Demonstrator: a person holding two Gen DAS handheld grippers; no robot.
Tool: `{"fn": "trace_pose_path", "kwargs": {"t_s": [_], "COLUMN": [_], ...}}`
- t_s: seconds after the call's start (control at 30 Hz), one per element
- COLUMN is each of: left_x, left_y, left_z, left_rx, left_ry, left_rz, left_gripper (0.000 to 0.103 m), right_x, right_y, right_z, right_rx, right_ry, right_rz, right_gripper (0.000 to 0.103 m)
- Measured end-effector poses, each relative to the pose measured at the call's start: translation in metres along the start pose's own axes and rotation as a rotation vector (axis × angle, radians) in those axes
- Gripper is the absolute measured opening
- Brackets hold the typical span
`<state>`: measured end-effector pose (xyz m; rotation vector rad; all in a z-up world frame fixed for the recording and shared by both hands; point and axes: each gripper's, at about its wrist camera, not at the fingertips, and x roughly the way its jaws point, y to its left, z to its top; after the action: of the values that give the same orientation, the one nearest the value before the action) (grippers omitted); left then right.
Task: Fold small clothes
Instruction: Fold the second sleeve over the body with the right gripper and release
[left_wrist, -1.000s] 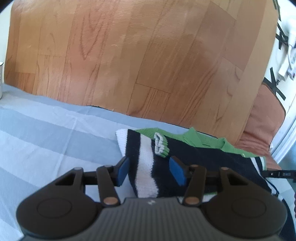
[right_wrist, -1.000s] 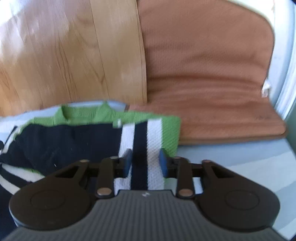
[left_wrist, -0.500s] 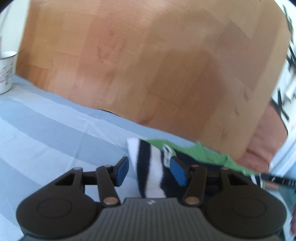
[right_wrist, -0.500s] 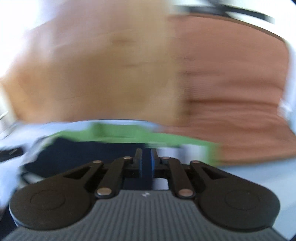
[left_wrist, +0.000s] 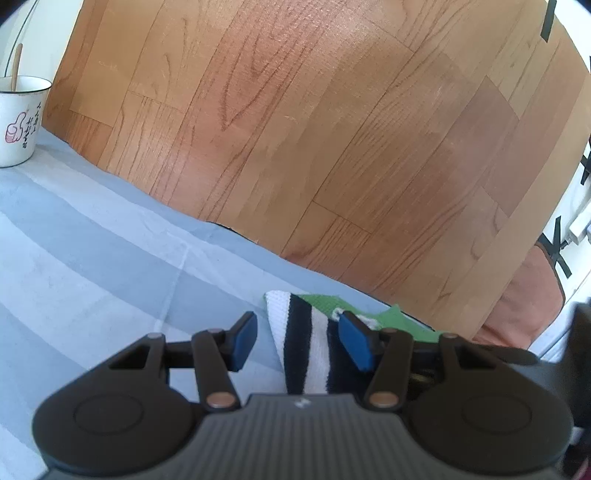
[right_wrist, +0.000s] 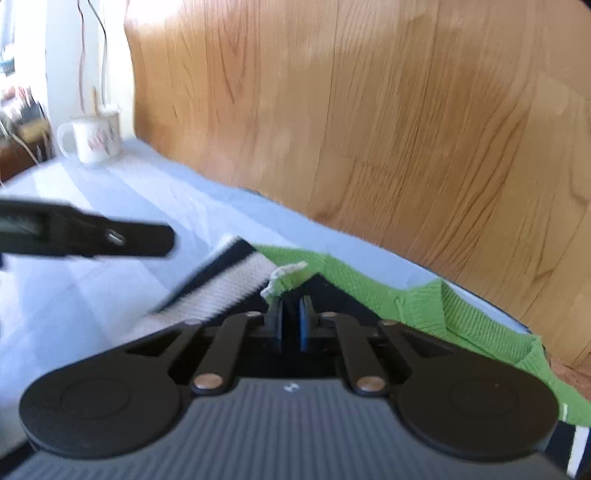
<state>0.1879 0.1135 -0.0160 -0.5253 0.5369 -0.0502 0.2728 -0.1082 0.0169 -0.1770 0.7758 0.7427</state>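
Observation:
A small knit sweater, navy with white stripes and green shoulders, lies on the blue-grey striped cloth. In the left wrist view its striped sleeve (left_wrist: 306, 354) lies folded between the spread blue pads of my left gripper (left_wrist: 301, 341), which is open above it. In the right wrist view my right gripper (right_wrist: 290, 310) is shut on the sweater (right_wrist: 373, 291), gripping dark fabric under the green shoulder. The striped sleeve (right_wrist: 225, 284) lies to its left. The left gripper's finger (right_wrist: 110, 236) crosses that view at the left.
A white mug (left_wrist: 20, 122) with a spoon stands at the far left on the striped cloth (left_wrist: 92, 258); it also shows in the right wrist view (right_wrist: 94, 138). A wooden panel (left_wrist: 314, 129) rises behind. A brown cushion (left_wrist: 524, 306) sits at the right.
My right gripper closed on the sweater's right side and carried it leftward over the garment. My left gripper stayed open and drew back slightly, over the striped sleeve.

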Motion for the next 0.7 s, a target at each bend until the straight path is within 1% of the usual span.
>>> {"fn": "trace_pose_path", "kwargs": {"t_s": [0.07, 0.1, 0.13, 0.17, 0.2, 0.23, 0.27, 0.33, 0.37, 0.4, 0.47, 0.5, 0.57, 0.6, 0.63, 0.67, 0.7], "left_x": [0.0, 0.001, 0.003, 0.004, 0.005, 0.005, 0.005, 0.005, 0.005, 0.007, 0.015, 0.02, 0.033, 0.032, 0.032, 0.032, 0.032], "left_y": [0.0, 0.0, -0.001, -0.003, -0.004, -0.006, -0.008, -0.013, -0.016, -0.019, -0.029, -0.033, -0.043, -0.046, -0.046, -0.046, -0.045], "left_z": [0.0, -0.001, -0.001, -0.003, -0.004, -0.006, -0.007, -0.008, -0.009, -0.011, -0.016, -0.02, -0.028, -0.029, -0.031, -0.031, -0.03], "left_rx": [-0.009, -0.011, -0.007, 0.002, 0.015, 0.029, 0.041, 0.067, 0.083, 0.104, 0.163, 0.2, 0.279, 0.297, 0.309, 0.31, 0.303], "left_ry": [0.004, 0.009, 0.019, 0.027, 0.034, 0.041, 0.043, 0.044, 0.049, 0.058, 0.09, 0.113, 0.168, 0.156, 0.165, 0.163, 0.163], "left_rz": [-0.009, -0.016, -0.021, -0.019, -0.017, -0.016, -0.021, -0.041, -0.047, -0.047, -0.017, 0.014, 0.094, 0.093, 0.093, 0.096, 0.095], "left_gripper": [0.05, 0.05, 0.051, 0.052, 0.052, 0.052, 0.053, 0.053, 0.053, 0.053, 0.053, 0.053, 0.053, 0.054, 0.054, 0.056, 0.056], "right_x": [-0.016, -0.018, -0.016, -0.012, -0.014, -0.018, -0.024, -0.042, -0.052, -0.063, -0.076, -0.082, -0.086, -0.088, -0.099, -0.109, -0.119], "right_y": [0.009, 0.015, 0.018, 0.02, 0.018, 0.011, 0.001, -0.029, -0.041, -0.055, -0.075, -0.088, -0.112, -0.123, -0.131, -0.136, -0.138], "right_z": [-0.007, -0.012, -0.017, -0.022, -0.025, -0.026, -0.026, -0.028, -0.033, -0.039, -0.053, -0.064, -0.09, -0.103, -0.115, -0.121, -0.124], "right_rx": [-0.015, -0.031, -0.043, -0.048, -0.048, -0.028, 0.016, 0.161, 0.211, 0.246, 0.289, 0.317, 0.347, 0.358, 0.377, 0.413, 0.458], "right_ry": [0.004, 0.023, 0.059, 0.081, 0.079, 0.065, 0.048, -0.01, -0.032, -0.046, -0.046, -0.029, 0.046, 0.074, 0.025, 0.017, 0.021], "right_rz": [0.054, 0.065, 0.082, 0.091, 0.082, 0.066, 0.062, 0.065, 0.047, 0.007, -0.095, -0.144, -0.288, -0.344, -0.328, -0.332, -0.372], "right_gripper": [0.01, 0.011, 0.014, 0.019, 0.03, 0.036, 0.039, 0.037, 0.037, 0.037, 0.037, 0.037, 0.037, 0.034, 0.032, 0.02, 0.016]}}
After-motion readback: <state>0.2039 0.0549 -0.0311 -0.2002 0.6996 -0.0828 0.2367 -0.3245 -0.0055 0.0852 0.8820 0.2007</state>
